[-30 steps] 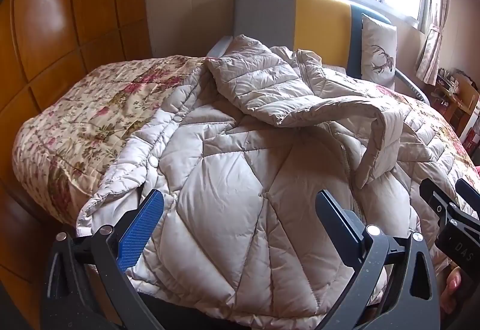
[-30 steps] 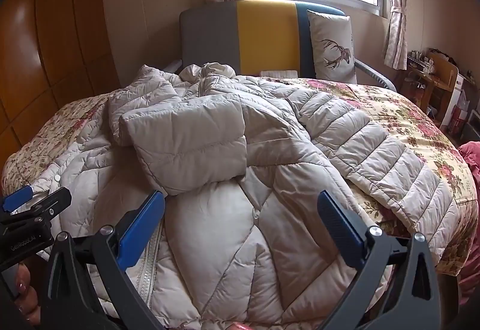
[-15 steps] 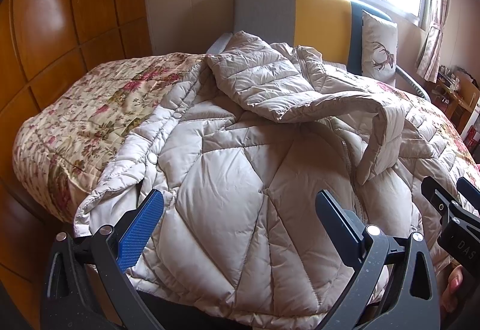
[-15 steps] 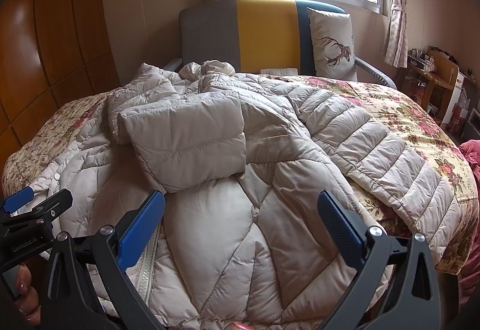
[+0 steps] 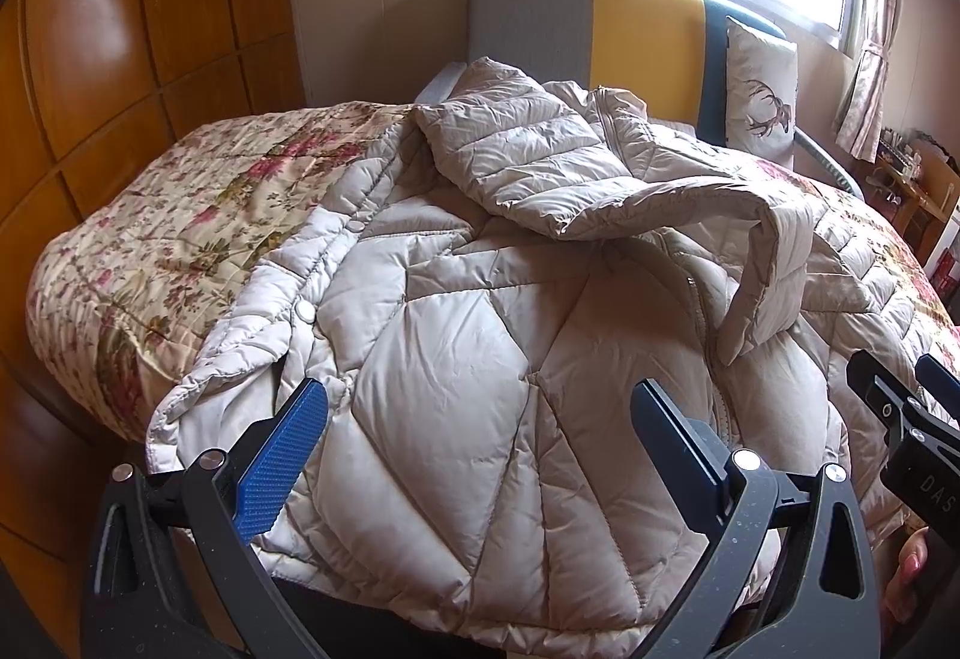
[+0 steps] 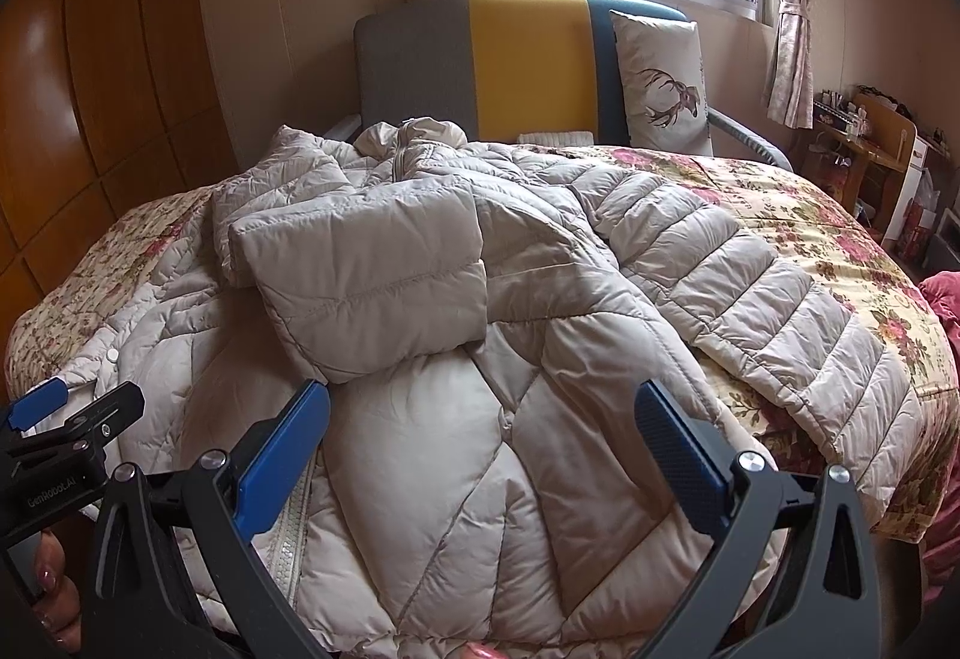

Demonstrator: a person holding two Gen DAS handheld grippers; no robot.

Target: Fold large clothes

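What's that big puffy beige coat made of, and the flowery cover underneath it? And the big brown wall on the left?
The puffy beige quilted coat looks like thin nylon or polyester shell over padding: slight sheen, fine crinkles, stitched puffed panels. The floral quilted bedspread seems a satiny woven fabric, softly shiny, with stitched lines. The brown panelled wall looks like varnished wood, or a veneer: glossy highlights, grooved panels.

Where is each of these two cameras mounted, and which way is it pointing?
Left wrist: sits on the left gripper, facing the puffer coat on the bed; open jaws and the right gripper show.
Right wrist: sits on the right gripper, same direction; open jaws and the left gripper show.
Shared: coat, floral bedspread, deer pillow.
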